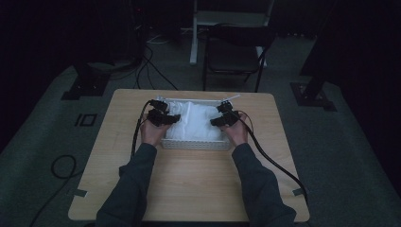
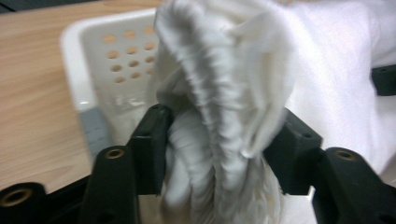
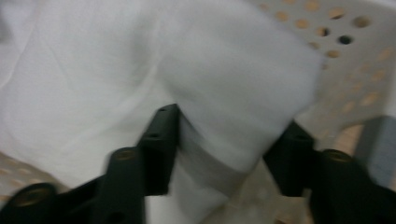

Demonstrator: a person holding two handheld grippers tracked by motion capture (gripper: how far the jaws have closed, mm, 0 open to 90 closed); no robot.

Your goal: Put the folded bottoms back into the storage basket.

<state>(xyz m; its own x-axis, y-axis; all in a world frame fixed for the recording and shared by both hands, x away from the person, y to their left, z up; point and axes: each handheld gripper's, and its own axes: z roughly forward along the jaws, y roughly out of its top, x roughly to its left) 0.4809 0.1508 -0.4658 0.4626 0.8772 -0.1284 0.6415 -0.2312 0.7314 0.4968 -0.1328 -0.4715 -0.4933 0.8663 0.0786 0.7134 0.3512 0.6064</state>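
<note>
a light wooden table (image 1: 189, 184) stands on a dark floor, with a black folding chair (image 1: 234, 52) beyond its far edge and black cables (image 1: 151, 66) trailing across the floor behind it. on the far half of the table sits a white perforated plastic basket (image 1: 196, 143), its round holes clear in the left gripper view (image 2: 126, 56) and the right gripper view (image 3: 345, 42). a white cloth (image 1: 196, 120) lies bunched inside the basket and fills most of it.

a person's forearms in dark sleeves come in from the near edge, one to each side of the basket. the left gripper (image 1: 163, 117) is at the basket's left end; in the left gripper view its jaws (image 2: 217, 149) are closed onto a gathered, ribbed fold of the cloth (image 2: 219, 84) that rises between them. the right gripper (image 1: 226, 116) is at the basket's right end; in its own blurred view the jaws (image 3: 224, 149) stand either side of a thick fold of cloth (image 3: 224, 79), pinching it, near the basket's wall.
</note>
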